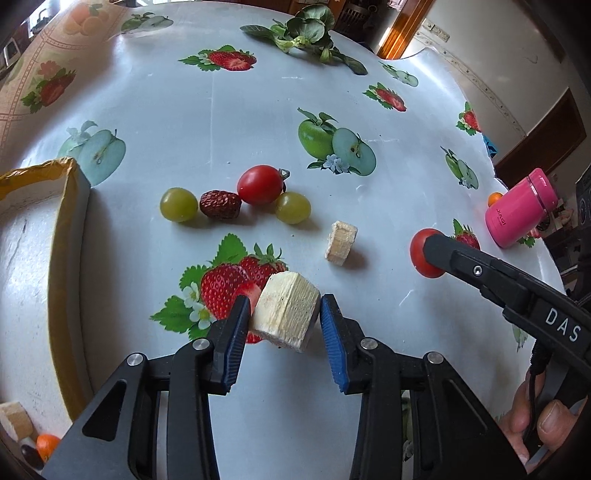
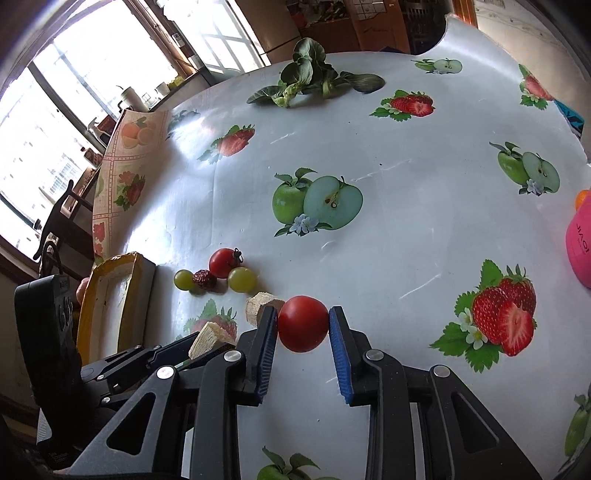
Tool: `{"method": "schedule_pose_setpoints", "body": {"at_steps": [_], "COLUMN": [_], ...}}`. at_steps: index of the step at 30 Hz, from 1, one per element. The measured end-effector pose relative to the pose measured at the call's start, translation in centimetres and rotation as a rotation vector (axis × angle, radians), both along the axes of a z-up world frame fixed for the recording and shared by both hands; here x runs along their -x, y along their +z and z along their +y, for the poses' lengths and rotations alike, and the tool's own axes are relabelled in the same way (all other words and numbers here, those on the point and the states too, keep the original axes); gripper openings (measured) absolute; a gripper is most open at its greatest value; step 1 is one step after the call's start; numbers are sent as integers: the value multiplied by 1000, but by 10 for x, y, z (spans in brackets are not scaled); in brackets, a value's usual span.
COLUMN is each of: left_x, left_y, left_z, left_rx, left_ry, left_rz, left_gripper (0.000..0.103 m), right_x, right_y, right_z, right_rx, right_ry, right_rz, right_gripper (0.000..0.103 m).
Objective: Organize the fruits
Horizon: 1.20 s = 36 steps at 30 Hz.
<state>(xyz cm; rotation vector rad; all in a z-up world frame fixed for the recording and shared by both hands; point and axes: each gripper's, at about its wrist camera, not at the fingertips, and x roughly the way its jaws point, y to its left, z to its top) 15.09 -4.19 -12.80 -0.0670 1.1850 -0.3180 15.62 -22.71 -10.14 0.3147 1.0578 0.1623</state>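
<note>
My left gripper is shut on a pale banana chunk, blue pads against both of its sides, just over the fruit-print tablecloth. That chunk also shows in the right wrist view, tilted in the left gripper. My right gripper is shut on a red tomato, pads touching its left and right sides; the same tomato shows at the right. Loose on the table lie a second banana piece, two green grapes, a wrinkled red date and a stemmed cherry tomato.
A yellow-rimmed white tray stands at the left edge, with a banana piece and a small orange fruit in its near corner. A pink bottle stands at the right. Leafy greens lie at the far side.
</note>
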Motion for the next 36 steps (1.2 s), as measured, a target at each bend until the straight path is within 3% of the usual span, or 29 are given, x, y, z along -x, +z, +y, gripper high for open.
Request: {"method": "schedule_pose_setpoints", "body": {"at_steps": [18, 36], "left_x": [64, 90], "left_y": [55, 65], "left_z": [50, 85], "left_rx": [-8, 2], "left_ry": [107, 166], "left_rz": [-73, -85], "left_gripper": [36, 36], "right_x": [72, 96], "right_y": [38, 52], "right_z": [43, 87], "right_rx": [2, 21], "right_ry": [100, 198], "right_rz": [-40, -57], "right_gripper": [29, 29]}}
